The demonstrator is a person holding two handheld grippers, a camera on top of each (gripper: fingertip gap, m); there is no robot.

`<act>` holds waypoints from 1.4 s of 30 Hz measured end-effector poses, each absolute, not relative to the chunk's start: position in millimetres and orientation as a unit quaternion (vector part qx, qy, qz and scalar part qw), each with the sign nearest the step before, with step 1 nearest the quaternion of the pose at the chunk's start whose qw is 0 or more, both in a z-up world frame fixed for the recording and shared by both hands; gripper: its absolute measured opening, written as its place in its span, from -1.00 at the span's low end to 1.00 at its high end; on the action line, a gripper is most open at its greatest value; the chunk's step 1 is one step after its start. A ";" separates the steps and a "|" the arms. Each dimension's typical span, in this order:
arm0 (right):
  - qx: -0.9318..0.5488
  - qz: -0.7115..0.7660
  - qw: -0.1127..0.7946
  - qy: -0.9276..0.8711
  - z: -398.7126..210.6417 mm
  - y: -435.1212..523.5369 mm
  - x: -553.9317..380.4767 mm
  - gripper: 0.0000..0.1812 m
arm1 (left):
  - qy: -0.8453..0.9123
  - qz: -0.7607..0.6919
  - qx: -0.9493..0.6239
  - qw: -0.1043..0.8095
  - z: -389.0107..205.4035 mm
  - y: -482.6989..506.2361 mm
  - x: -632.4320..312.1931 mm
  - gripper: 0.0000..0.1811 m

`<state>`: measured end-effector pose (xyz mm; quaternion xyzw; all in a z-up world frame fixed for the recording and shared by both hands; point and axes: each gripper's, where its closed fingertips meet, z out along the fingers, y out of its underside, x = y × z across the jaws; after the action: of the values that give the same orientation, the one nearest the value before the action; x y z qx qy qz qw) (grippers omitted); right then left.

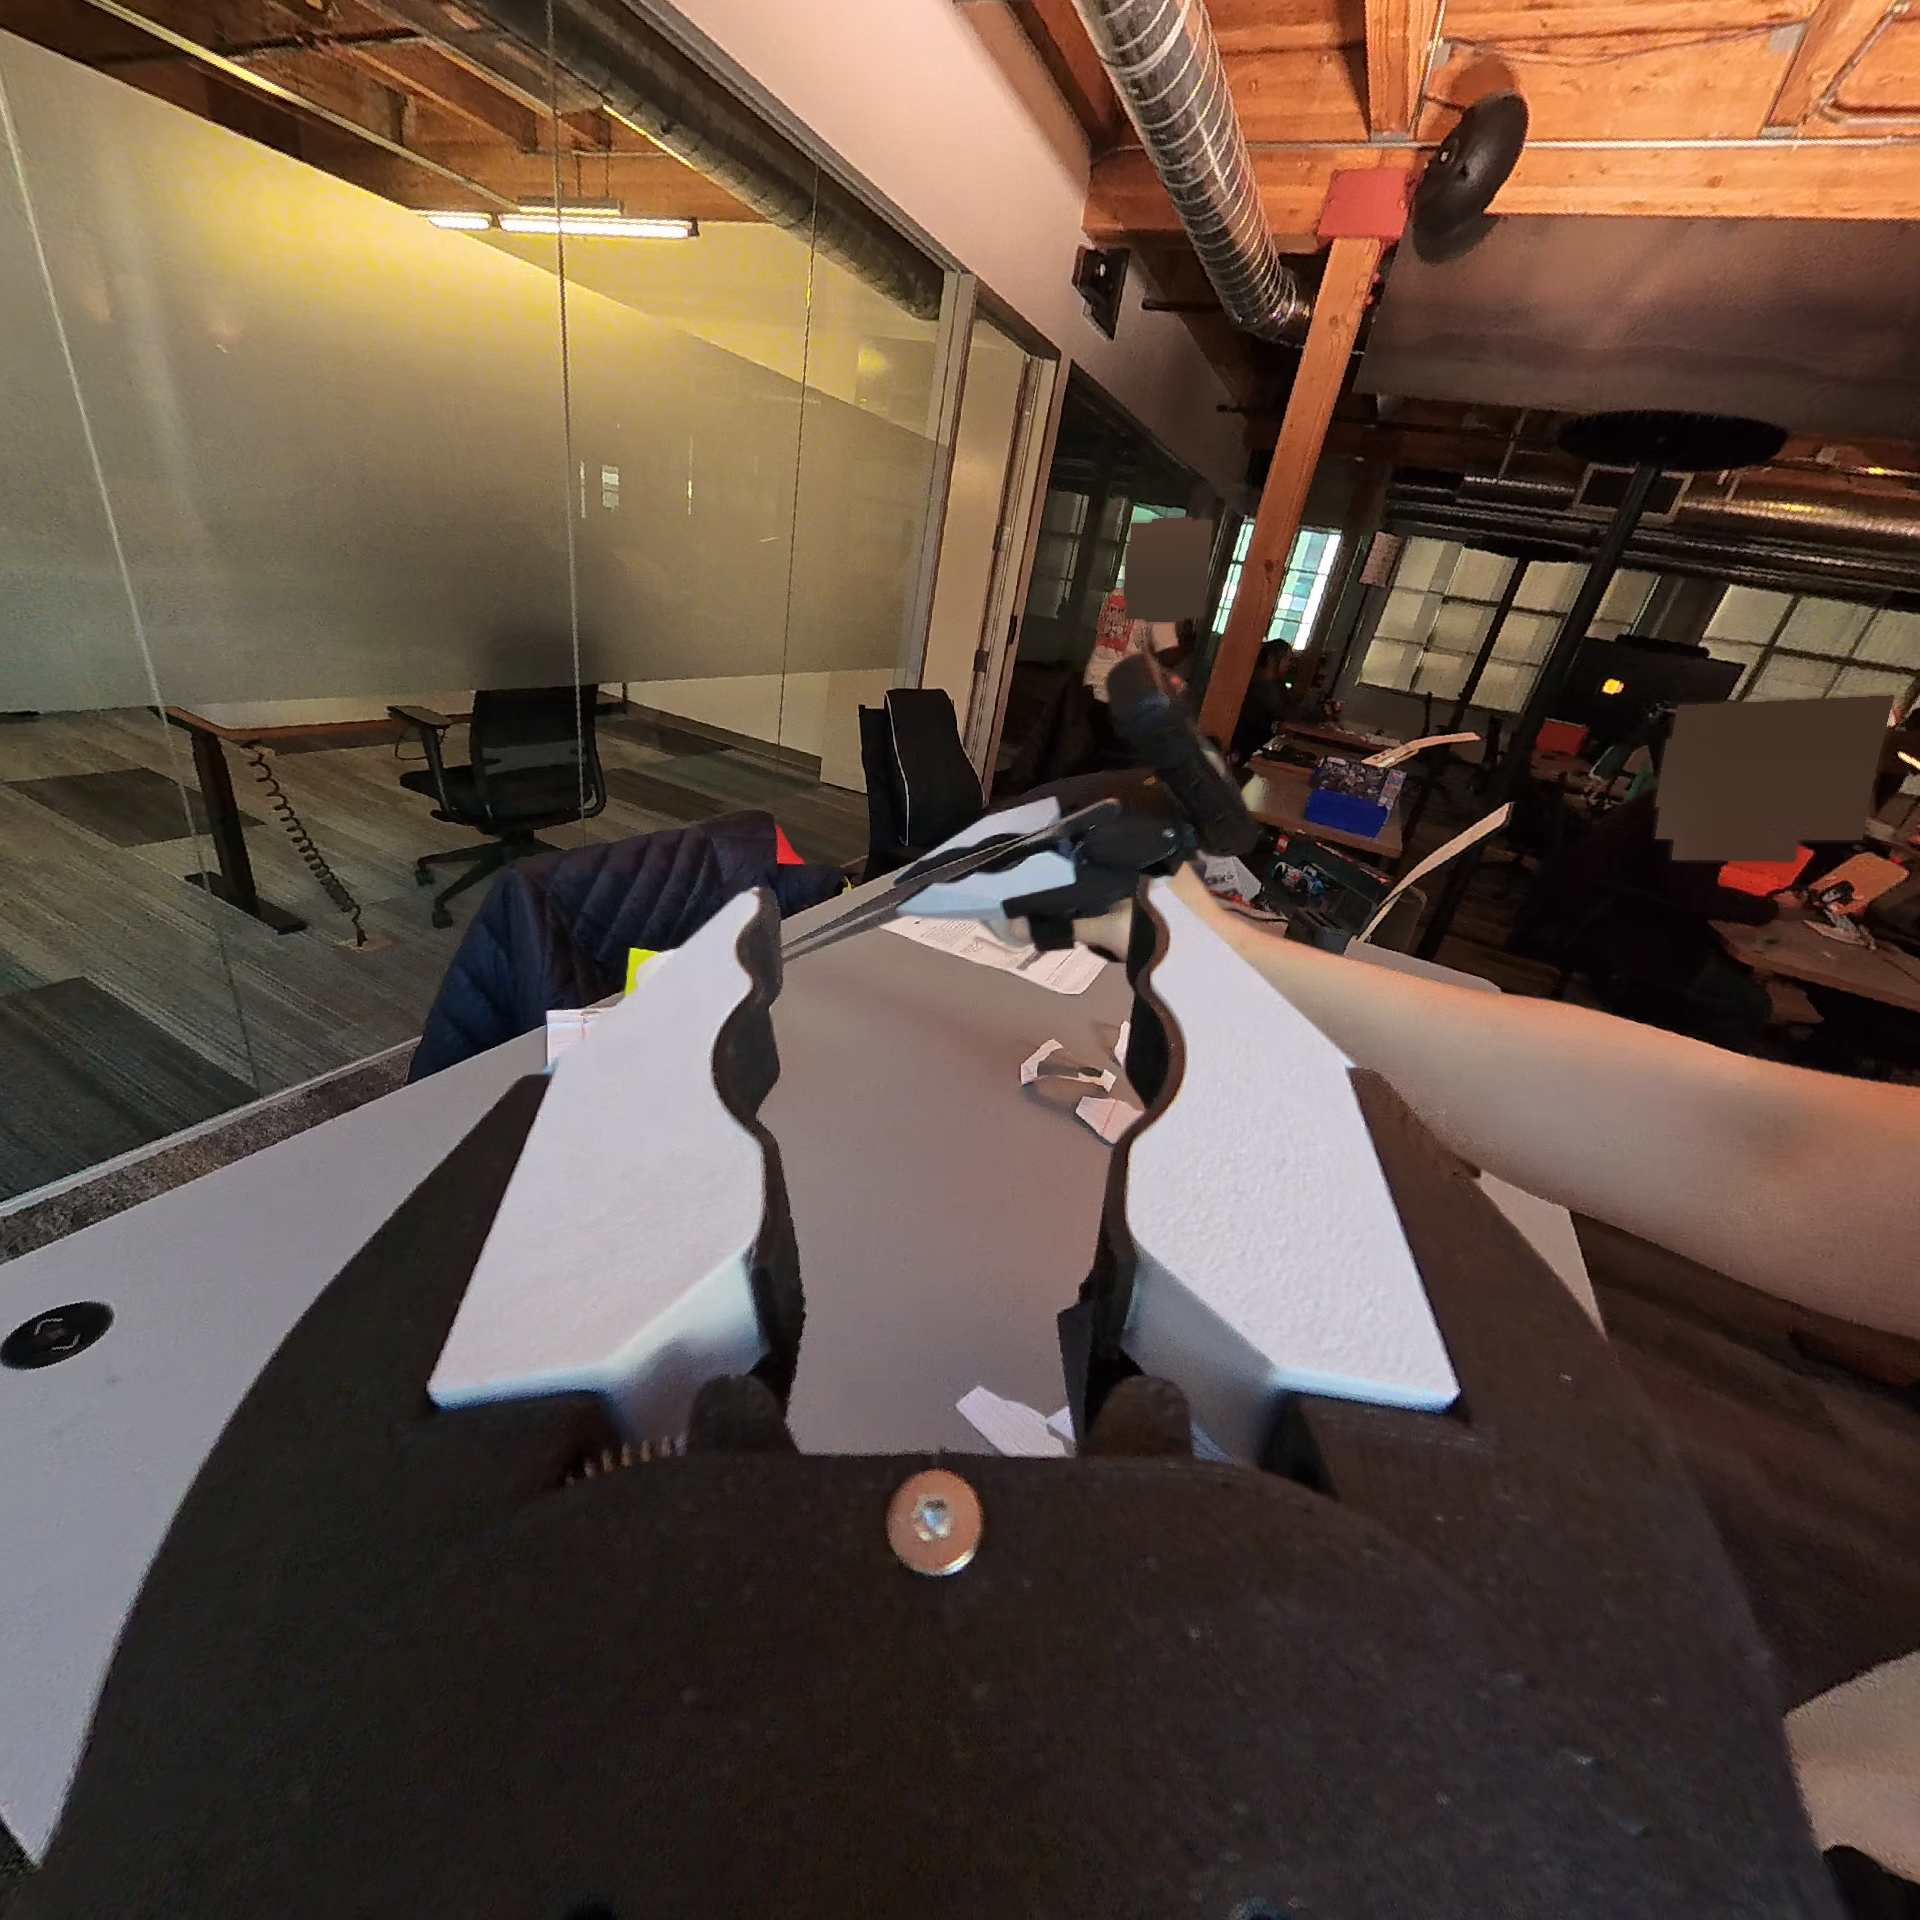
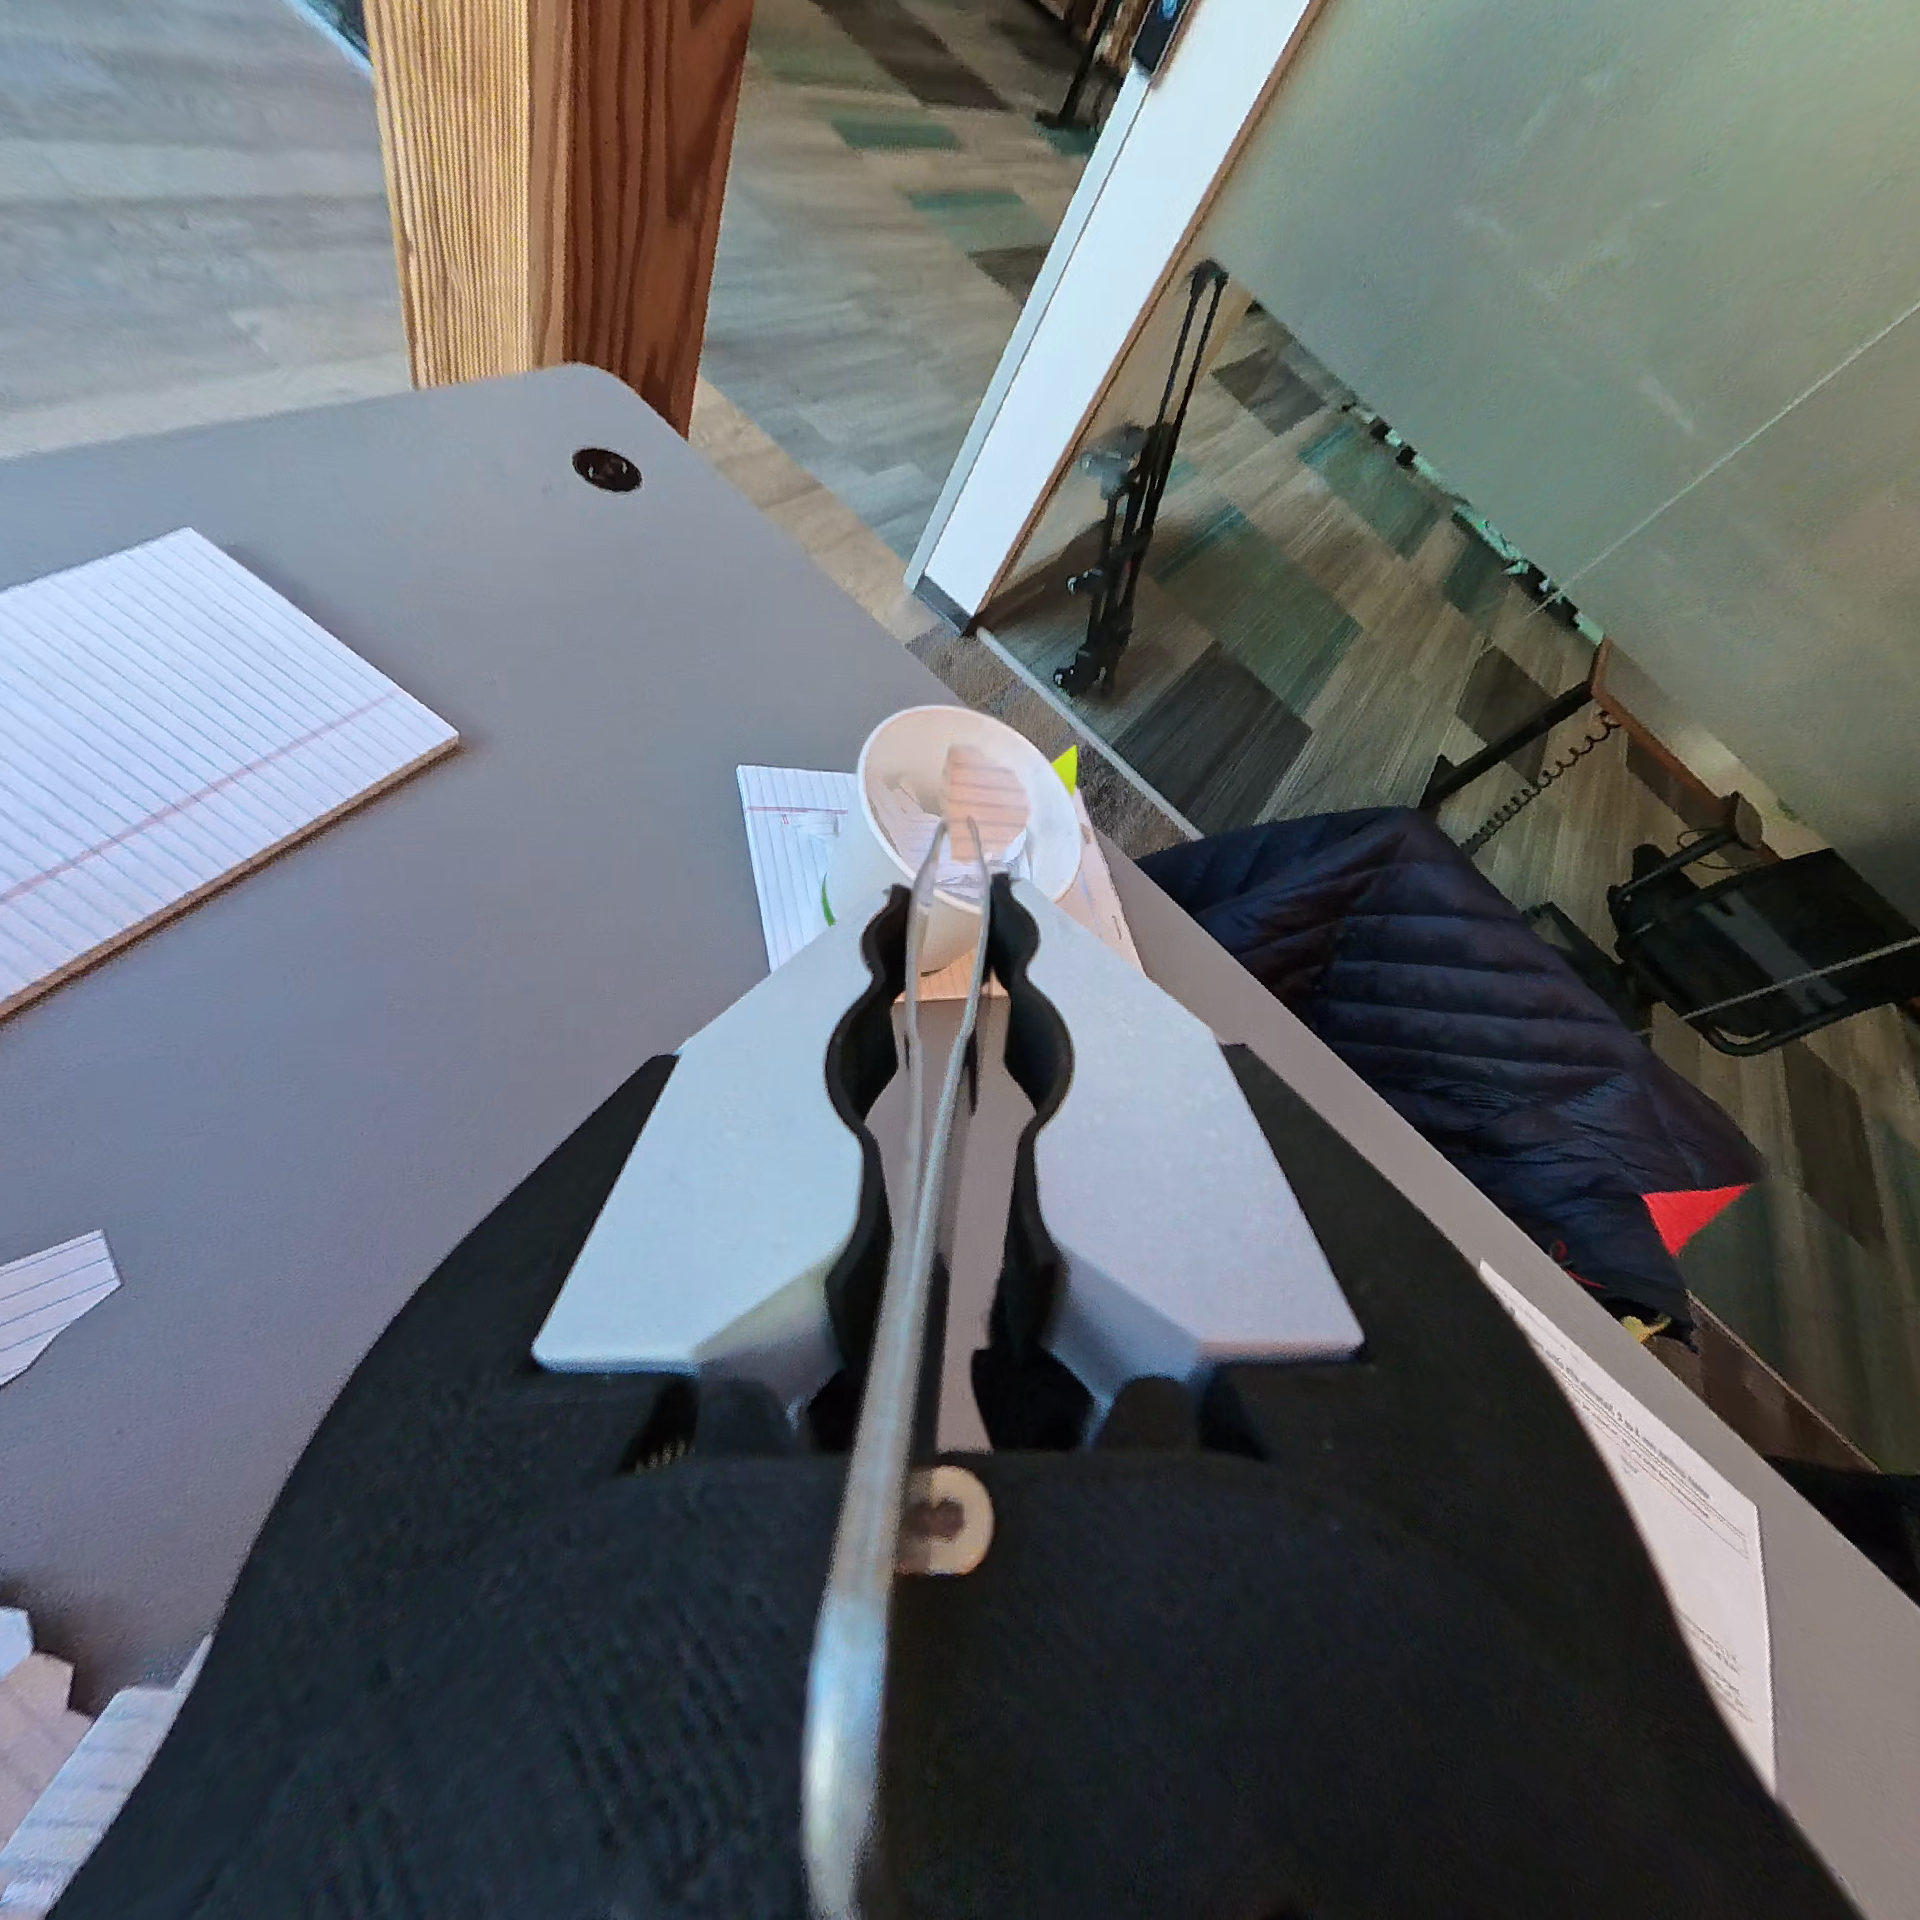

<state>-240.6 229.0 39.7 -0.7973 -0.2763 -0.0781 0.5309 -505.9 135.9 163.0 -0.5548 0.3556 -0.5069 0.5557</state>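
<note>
Two grippers: my right gripper [image 2: 951,914] clenches metal tweezers [image 2: 914,1195], tips just beyond the jaws over a paper-filled white cup [image 2: 904,883]; the squeeze seemingly narrows the tips. My left gripper [image 1: 951,935] is spread and empty, paper scraps [image 1: 1070,1086] on the grey table [image 1: 914,1195] between its jaws.

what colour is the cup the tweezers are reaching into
The cup is white, with a touch of green low on its side. The right wrist view shows it best.

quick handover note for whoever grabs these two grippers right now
Left gripper: open, empty, above the grey table, paper scraps lying beyond its fingers.
Right gripper: shut on metal tweezers, tips poised over the white cup.
The cup already holds lined paper pieces.
More scraps lie on the table; a lined pad sits to the left.
</note>
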 end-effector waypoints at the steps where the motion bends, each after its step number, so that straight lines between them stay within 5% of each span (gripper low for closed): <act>1: -0.801 -0.080 0.524 -0.277 35.7 233.6 -241.8 -0.83 | 0.353 -0.510 -0.553 0.556 164.1 135.9 -507.3 -0.28; 8: -0.772 -0.053 0.580 -0.255 64.3 207.4 -248.7 -0.82 | 0.353 -0.511 -0.555 0.554 163.6 135.9 -507.7 -0.27; 13: -0.732 -0.094 0.618 -0.271 116.1 64.8 -247.2 -0.81 | 0.360 -0.514 -0.546 0.555 167.2 129.7 -506.2 -0.27; 24: -0.871 -0.213 0.434 -0.083 -2.6 -259.9 -175.3 -0.80 | 0.394 -0.526 -0.533 0.533 166.5 110.7 -471.3 -0.27; 30: -0.878 -0.174 0.446 -0.016 -44.0 -286.5 -172.6 -0.79 | 0.443 -0.497 -0.556 0.497 144.2 96.1 -430.8 -0.27; 42: -0.886 -0.122 0.447 0.019 -68.3 -272.3 -161.8 -0.86 | 0.566 -0.147 -0.674 0.451 14.7 126.7 -356.1 -0.23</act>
<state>-161.8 -272.3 -68.3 -0.8859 0.0195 -0.1215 0.4473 -356.1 126.7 14.7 -0.6740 0.5665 -0.1472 0.4507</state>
